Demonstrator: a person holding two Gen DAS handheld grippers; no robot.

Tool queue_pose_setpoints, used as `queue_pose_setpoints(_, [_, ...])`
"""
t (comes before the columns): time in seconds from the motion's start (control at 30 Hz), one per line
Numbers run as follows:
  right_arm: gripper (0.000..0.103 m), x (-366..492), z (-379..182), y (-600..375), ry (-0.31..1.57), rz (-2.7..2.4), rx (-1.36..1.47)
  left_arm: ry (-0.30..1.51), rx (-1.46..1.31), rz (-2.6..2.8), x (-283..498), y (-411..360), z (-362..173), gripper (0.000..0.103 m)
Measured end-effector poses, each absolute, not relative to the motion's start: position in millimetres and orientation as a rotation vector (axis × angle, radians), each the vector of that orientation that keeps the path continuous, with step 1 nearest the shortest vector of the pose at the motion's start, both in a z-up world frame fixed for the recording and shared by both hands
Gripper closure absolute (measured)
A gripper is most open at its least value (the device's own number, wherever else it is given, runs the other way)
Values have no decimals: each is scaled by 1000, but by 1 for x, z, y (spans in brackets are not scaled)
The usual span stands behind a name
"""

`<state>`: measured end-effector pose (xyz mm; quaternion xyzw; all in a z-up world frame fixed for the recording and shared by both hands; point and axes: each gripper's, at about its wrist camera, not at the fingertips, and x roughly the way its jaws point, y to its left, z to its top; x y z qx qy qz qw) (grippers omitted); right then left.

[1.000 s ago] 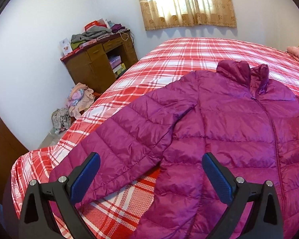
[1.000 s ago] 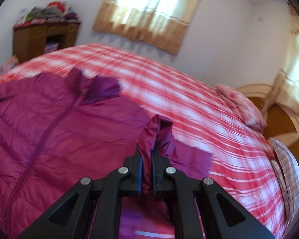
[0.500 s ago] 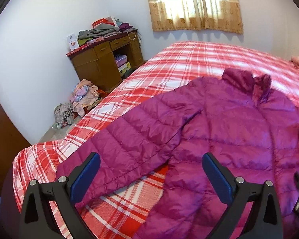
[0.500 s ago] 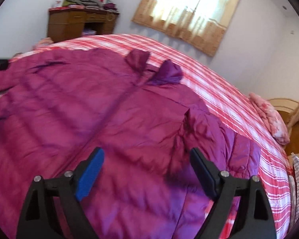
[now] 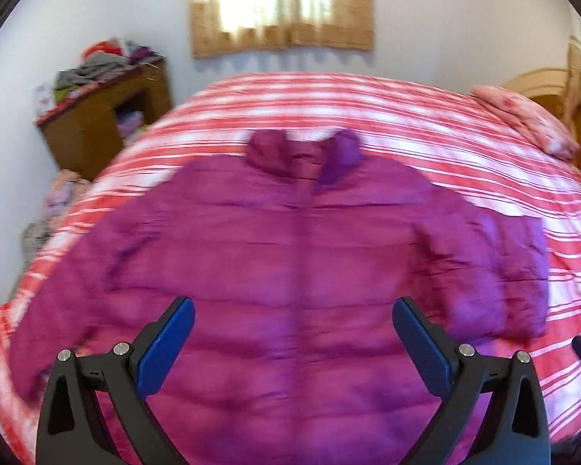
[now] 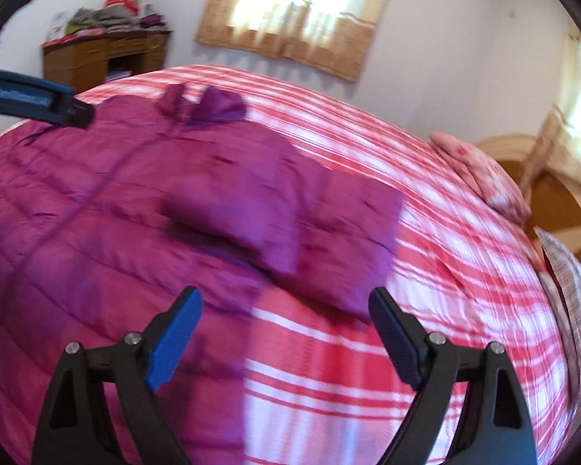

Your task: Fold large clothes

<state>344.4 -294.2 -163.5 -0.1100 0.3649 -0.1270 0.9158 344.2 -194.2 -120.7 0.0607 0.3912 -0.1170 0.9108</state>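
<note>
**Jacket flat on bed, both grippers open**

The bed carries the magenta jacket, spread front-up, one sleeve folded inward. Left gripper and right gripper hover above the jacket, jaws wide, empty.

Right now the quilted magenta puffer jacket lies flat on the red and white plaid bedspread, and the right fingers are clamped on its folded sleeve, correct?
No. The right gripper is open and empty; the right wrist view shows it. The folded sleeve lies released on the quilted magenta puffer jacket.
</note>
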Motion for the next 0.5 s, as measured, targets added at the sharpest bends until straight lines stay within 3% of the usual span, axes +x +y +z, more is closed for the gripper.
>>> queue_pose_setpoints(0.3, [13, 328, -181, -329, 776, -321, -172, 876, 205, -365, 357, -299, -159, 2])
queue_pose_setpoints(0.37, [13, 325, -182, -334, 774, -323, -163, 880, 192, -408, 359, -305, -166, 29])
queue_pose_setpoints(0.4, [13, 325, -182, -335, 773, -325, -157, 893, 193, -440, 359, -308, -169, 63])
queue_pose_setpoints(0.47, [13, 324, -181, -338, 769, -333, -155, 900, 181, -469, 359, -307, -168, 74])
queue_pose_setpoints(0.5, [13, 321, -182, -339, 768, -336, -154, 877, 171, -477, 357, -304, -163, 85])
